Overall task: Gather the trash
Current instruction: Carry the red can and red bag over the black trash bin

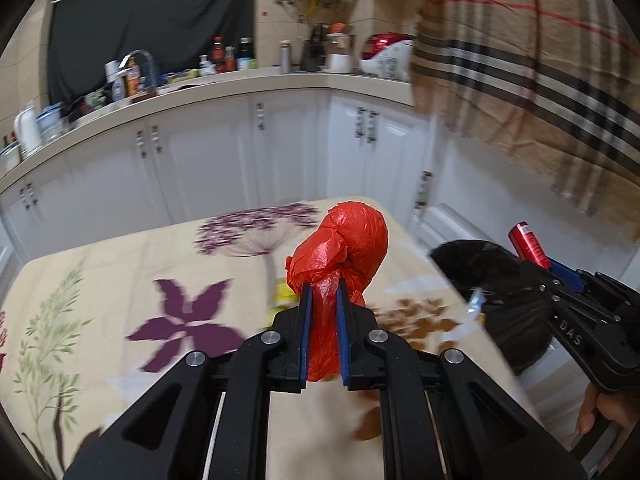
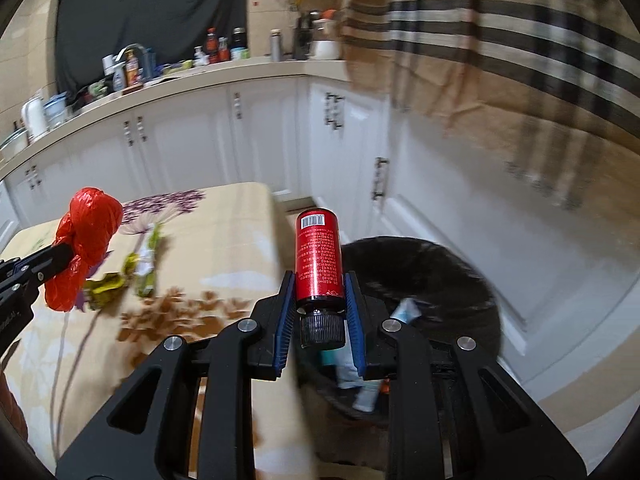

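Observation:
My left gripper (image 1: pixel 323 290) is shut on a knotted red plastic bag (image 1: pixel 344 248) and holds it above the floral table (image 1: pixel 120 280). The bag also shows in the right wrist view (image 2: pixel 86 236). My right gripper (image 2: pixel 319 280) is shut on a red bottle (image 2: pixel 319 258) with a black cap, bottom end pointing away, held over the black bin (image 2: pixel 452 276) beside the table. The bottle also shows in the left wrist view (image 1: pixel 529 245), as does the bin (image 1: pixel 480 264). The bin holds several discarded tubes and wrappers (image 2: pixel 405 310).
Yellow-green wrappers (image 2: pixel 140 264) lie on the floral tablecloth (image 2: pixel 224 232). White kitchen cabinets (image 2: pixel 264 128) and a cluttered countertop (image 2: pixel 160 72) stand behind. A plaid cloth (image 2: pixel 500 40) hangs at the upper right, above the bin.

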`<state>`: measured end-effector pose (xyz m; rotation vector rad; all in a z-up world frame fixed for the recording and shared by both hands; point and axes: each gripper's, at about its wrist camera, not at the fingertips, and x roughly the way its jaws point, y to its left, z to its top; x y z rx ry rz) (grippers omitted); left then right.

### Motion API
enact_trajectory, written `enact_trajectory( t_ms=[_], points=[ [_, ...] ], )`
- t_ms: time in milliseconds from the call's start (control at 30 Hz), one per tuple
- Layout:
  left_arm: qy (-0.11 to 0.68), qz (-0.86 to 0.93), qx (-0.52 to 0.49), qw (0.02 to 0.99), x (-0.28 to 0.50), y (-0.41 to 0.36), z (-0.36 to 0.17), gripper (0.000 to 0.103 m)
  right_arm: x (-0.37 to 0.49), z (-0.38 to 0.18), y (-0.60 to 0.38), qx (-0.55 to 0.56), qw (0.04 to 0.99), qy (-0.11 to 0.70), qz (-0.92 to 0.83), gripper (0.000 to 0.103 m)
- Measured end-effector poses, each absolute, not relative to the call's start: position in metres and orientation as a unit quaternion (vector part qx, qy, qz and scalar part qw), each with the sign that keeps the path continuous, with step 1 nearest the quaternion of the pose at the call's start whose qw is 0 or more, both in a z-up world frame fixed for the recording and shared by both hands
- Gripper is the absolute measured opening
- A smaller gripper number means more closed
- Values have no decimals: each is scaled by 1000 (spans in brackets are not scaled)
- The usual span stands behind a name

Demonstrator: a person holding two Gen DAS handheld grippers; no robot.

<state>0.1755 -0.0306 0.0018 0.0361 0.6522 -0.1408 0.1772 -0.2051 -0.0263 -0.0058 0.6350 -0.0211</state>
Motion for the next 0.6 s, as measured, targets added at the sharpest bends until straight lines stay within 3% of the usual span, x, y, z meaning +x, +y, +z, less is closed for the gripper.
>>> enact_trajectory(
  t_ms=[600],
  points=[
    [332, -129, 74, 931, 214, -160, -26, 12, 191, -51, -297, 12, 947, 311, -85, 24]
  ],
)
